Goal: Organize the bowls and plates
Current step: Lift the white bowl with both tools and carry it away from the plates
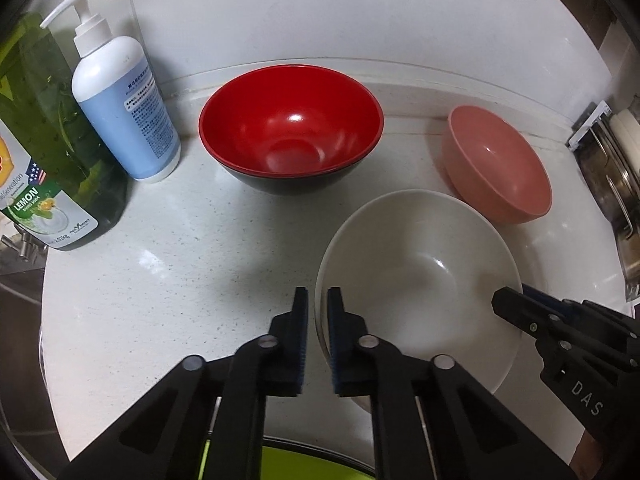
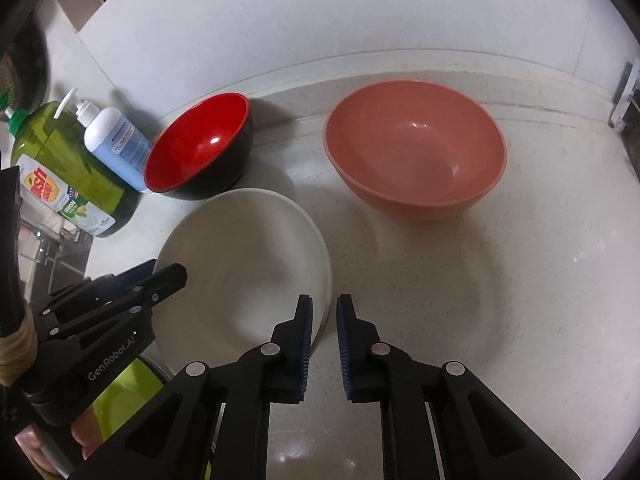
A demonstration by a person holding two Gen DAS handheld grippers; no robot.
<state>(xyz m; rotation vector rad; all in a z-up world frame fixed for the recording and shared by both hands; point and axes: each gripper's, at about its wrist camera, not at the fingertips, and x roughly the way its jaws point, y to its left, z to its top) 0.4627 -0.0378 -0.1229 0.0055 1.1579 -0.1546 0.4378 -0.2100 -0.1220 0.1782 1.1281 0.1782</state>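
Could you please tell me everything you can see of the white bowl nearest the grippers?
The white bowl is wide, shallow and glossy, apparently ceramic or melamine, and empty. It sits upright on the pale speckled counter, in front of the red and black bowl and the pink bowl, touching neither as far as I can tell. The left gripper is shut on its near-left rim, and the right gripper is shut on the opposite rim.

L tool point(image 1: 318, 300) & R tool point(image 2: 324, 308) both angled steeply down — jaws closed to narrow gaps.
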